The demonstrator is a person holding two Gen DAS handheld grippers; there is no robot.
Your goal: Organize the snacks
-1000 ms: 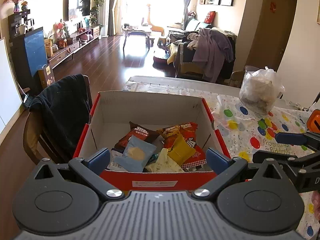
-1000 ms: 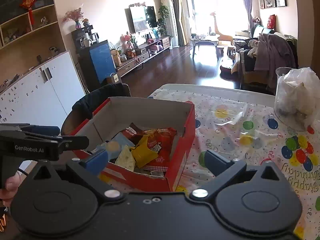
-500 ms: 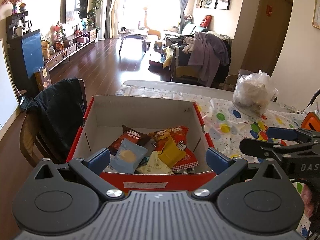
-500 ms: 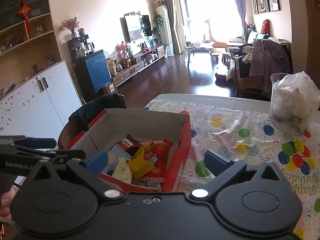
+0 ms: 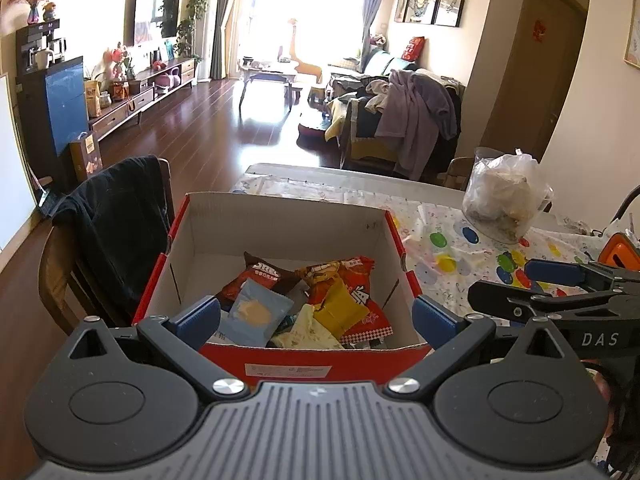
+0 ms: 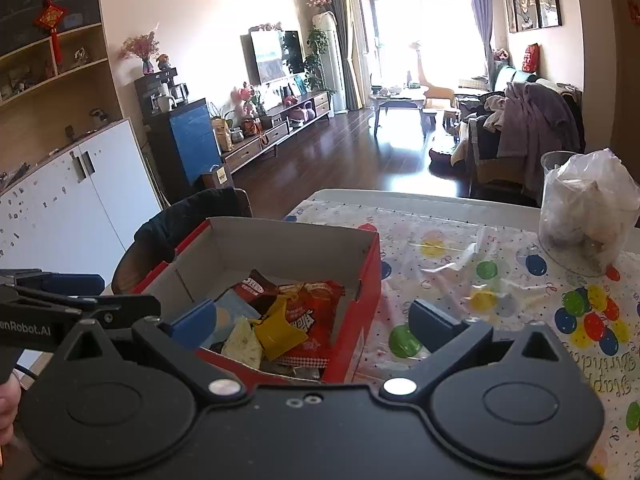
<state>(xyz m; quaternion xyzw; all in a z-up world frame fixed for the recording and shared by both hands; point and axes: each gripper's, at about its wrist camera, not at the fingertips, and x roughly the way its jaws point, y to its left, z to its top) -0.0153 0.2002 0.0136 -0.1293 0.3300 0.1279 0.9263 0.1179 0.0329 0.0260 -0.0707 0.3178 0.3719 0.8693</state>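
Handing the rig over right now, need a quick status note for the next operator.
Left gripper: open, holding nothing, above the near edge of the red cardboard box.
Right gripper: open, holding nothing, over the box's right corner.
Snack packets, including the light blue packet and the yellow packet, lie piled inside the box.
Done: every snack in view is in the box; none shows loose on the balloon-print tablecloth.
Left: probably nothing but tidying the pile. The plastic bag has unclear contents.

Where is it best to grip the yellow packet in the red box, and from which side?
Probably from above, on the raised upper corner of the yellow packet: it lies tilted on top of the pile in the red box, whose walls block a sideways approach.
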